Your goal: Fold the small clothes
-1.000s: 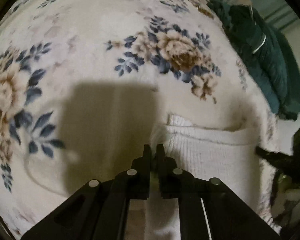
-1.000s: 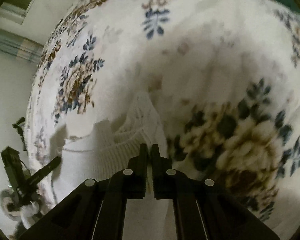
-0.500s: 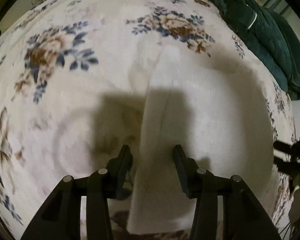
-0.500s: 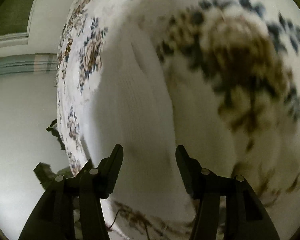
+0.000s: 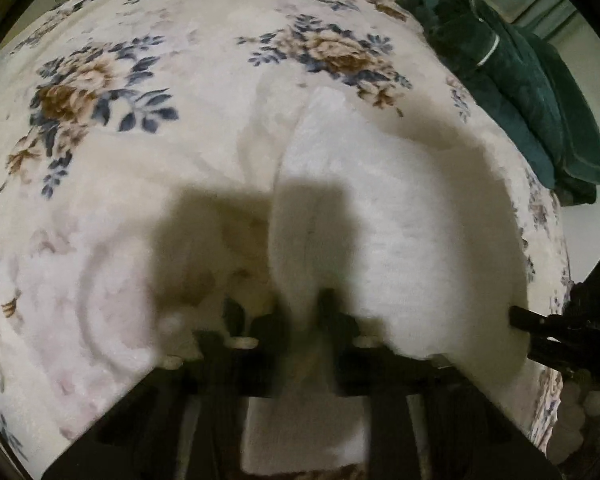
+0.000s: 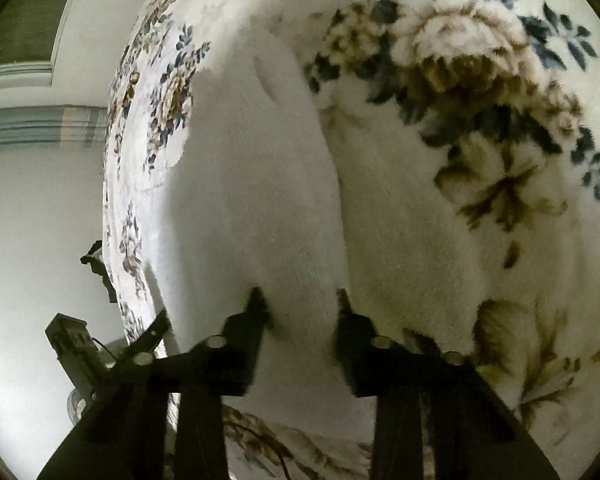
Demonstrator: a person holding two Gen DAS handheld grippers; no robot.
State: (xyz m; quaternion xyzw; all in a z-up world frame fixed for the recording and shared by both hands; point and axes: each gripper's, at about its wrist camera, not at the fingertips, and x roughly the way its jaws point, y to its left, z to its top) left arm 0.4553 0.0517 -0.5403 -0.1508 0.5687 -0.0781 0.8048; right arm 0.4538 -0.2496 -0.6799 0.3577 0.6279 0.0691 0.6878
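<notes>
Floral fleece blanket point(image 5: 148, 240) covers the bed and serves as the folding surface, cream with blue and brown blooms. On it, right of centre in the left wrist view, lies the white garment point(image 5: 380, 216), flat and already doubled into a long strip. Its long axis runs from the near edge of the bed toward the far side, the narrower end pointing away.

Left tongs point(image 5: 278, 308) straddle the near left edge of the strip, jaws apart, nothing pinched; the view is blurred there. Right tongs point(image 6: 298, 300) sit at the near end too, jaws apart with cloth between them but not clamped. Both probably sit at the near end to take that hem and carry it toward the far end.

At the far right, a dark green cloth point(image 5: 520, 80) is heaped, well apart.
</notes>
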